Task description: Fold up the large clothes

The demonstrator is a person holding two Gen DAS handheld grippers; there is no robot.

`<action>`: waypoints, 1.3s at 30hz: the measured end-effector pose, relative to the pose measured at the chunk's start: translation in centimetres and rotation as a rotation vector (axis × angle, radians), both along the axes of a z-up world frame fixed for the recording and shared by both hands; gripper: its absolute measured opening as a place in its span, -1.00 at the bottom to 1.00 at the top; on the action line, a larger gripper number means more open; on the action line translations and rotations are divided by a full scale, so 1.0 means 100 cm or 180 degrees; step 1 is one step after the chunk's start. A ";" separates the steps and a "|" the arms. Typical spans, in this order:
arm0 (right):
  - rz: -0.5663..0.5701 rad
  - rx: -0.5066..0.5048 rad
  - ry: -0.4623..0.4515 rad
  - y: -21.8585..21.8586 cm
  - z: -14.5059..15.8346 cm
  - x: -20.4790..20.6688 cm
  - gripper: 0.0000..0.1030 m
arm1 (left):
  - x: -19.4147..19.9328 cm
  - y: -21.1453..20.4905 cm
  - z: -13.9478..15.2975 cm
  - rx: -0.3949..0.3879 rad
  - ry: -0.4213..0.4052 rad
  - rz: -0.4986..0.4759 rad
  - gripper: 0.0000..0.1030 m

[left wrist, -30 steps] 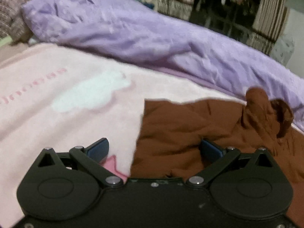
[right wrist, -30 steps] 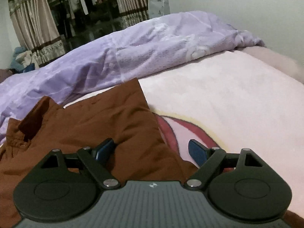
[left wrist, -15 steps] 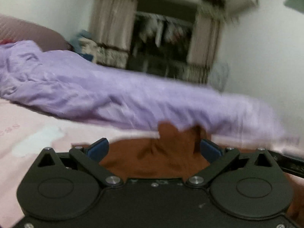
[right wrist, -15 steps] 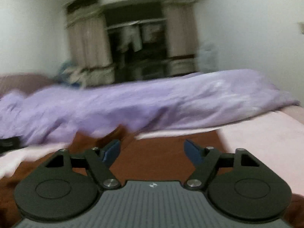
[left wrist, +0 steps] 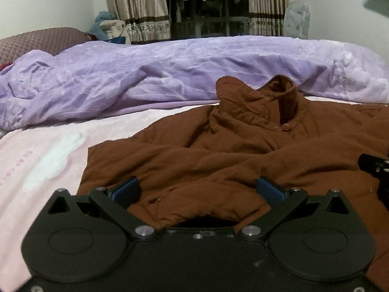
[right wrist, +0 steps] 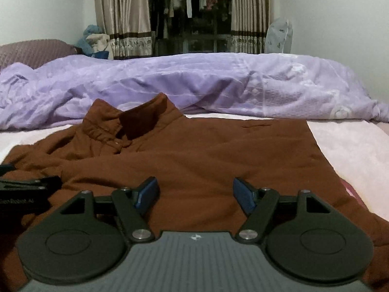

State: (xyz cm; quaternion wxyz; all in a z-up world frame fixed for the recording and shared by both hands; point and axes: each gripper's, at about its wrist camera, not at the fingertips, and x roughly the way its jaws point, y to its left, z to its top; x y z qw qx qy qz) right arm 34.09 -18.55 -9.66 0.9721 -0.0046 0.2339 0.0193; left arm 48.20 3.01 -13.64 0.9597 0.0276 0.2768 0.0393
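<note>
A brown padded jacket (left wrist: 218, 150) lies spread on the pink blanket, collar (left wrist: 279, 90) standing up at the far side. My left gripper (left wrist: 198, 189) is open over the jacket's near hem, and a bulge of the fabric rises between its blue pads (left wrist: 126, 189) without being pinched. My right gripper (right wrist: 195, 191) sits low over the jacket (right wrist: 231, 150) to the right of the collar (right wrist: 145, 112). Its jaws are closing, with flat fabric between and under the pads, which do not press on it. Each gripper shows at the edge of the other's view.
A crumpled purple quilt (left wrist: 145, 77) runs along the far side of the bed behind the jacket. The pink blanket (left wrist: 36, 158) covers the bed to the left and right (right wrist: 352, 146). A maroon headboard cushion (left wrist: 41, 39) is far left; curtains and hanging clothes stand beyond.
Both views have rolled level and swung from the jacket's side edges to face its collar. Both grippers now sit over the jacket's near part, and the right fingers stand a little closer together.
</note>
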 end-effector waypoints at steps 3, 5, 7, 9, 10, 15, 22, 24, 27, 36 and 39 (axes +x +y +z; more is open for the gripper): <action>0.0173 -0.0632 0.0067 0.003 0.004 -0.014 0.64 | 0.009 0.013 0.010 -0.0046 0.0196 -0.0156 1.00; -0.0020 -0.1344 -0.0031 -0.006 0.000 -0.033 0.90 | -0.007 0.034 0.016 -0.0141 0.0223 -0.0189 1.00; -0.0100 -0.1114 0.0125 -0.047 0.003 -0.047 0.90 | -0.026 0.049 0.019 0.0062 0.0204 -0.0082 1.00; -0.0285 -0.0522 0.0310 -0.094 0.011 -0.058 0.90 | -0.048 0.069 0.023 -0.0050 0.0228 -0.0210 1.00; -0.0379 -0.0285 0.0344 -0.116 0.016 -0.067 0.90 | -0.062 0.077 0.026 -0.0163 0.0229 -0.0270 1.00; -0.0625 0.0071 0.0216 -0.139 0.034 -0.113 0.70 | -0.126 0.075 0.047 -0.0203 -0.0081 -0.0065 1.00; 0.0139 0.0444 0.0124 -0.062 0.035 -0.181 0.70 | -0.198 0.019 0.047 -0.0187 -0.0164 0.0022 1.00; 0.0324 0.0435 0.0209 -0.037 0.028 -0.187 0.70 | -0.216 0.001 0.039 -0.0134 -0.0132 -0.0045 1.00; 0.0505 0.0148 0.0337 -0.003 0.012 -0.188 0.70 | -0.227 -0.022 0.024 0.0063 0.0028 -0.0109 1.00; 0.0569 -0.0141 0.0438 -0.008 -0.011 -0.200 0.74 | -0.241 -0.001 -0.005 -0.0042 0.0368 0.0135 1.00; 0.0446 -0.0140 0.0437 -0.026 -0.014 -0.203 0.77 | -0.242 0.018 -0.007 0.0017 0.0332 0.0291 1.00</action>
